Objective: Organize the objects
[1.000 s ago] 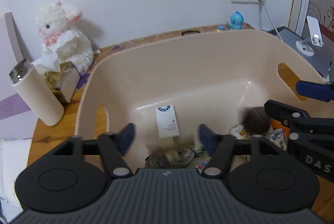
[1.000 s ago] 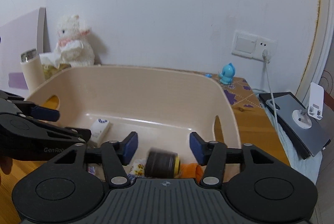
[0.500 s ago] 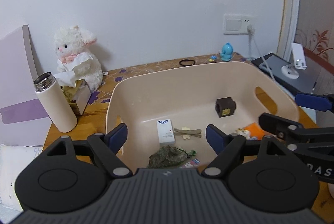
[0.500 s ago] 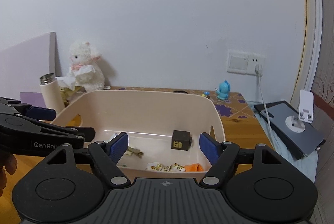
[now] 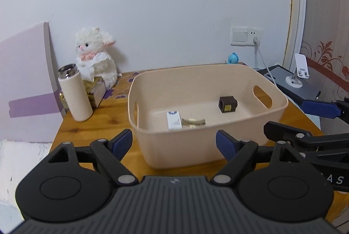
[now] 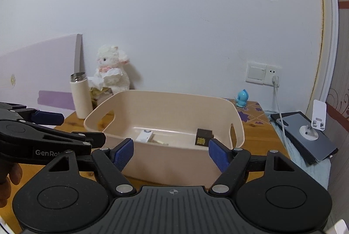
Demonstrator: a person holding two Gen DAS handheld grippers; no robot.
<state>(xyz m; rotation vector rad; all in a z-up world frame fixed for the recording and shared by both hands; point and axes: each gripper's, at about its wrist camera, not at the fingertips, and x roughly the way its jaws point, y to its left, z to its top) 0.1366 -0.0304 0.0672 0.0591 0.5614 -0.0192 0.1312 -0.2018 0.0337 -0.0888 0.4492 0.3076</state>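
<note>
A beige plastic bin stands on the wooden table. Inside it lie a dark brown block with gold print, a white card-like packet and a small tan piece. My left gripper is open and empty, held back in front of the bin's near wall. My right gripper is open and empty, also in front of the bin. Each gripper shows at the side of the other's view.
A cream thermos and a white plush lamb on a tissue box stand left of the bin. A blue bird figure is behind it. A tablet with a phone stand and a charging cable lie at the right.
Both grippers have pulled back and up out of the bin. The dark block, blurred under the right gripper a second ago, now rests in the bin.
</note>
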